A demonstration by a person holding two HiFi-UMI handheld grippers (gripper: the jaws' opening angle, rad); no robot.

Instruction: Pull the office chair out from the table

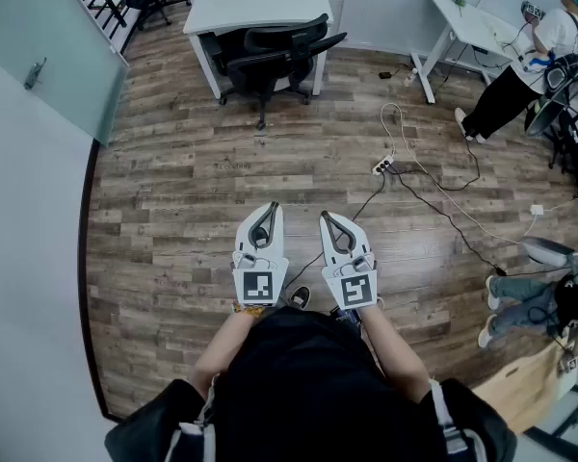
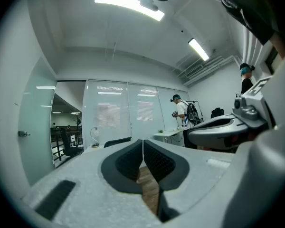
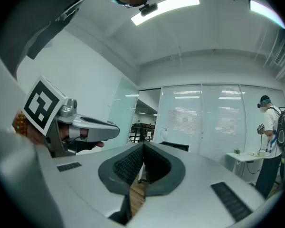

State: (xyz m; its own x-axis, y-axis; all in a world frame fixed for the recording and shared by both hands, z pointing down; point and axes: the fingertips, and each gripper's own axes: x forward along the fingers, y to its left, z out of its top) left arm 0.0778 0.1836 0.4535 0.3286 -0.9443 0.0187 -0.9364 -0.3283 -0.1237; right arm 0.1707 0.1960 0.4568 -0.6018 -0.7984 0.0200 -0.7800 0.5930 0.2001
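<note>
The left gripper and right gripper are hovering side by side at the lower centre of the head view. Both are pointing up-frame, jaws pressed together on nothing. The chair is sitting at top centre, tucked under the table, well apart from both grippers. A power strip is lying on the floor between.
</note>
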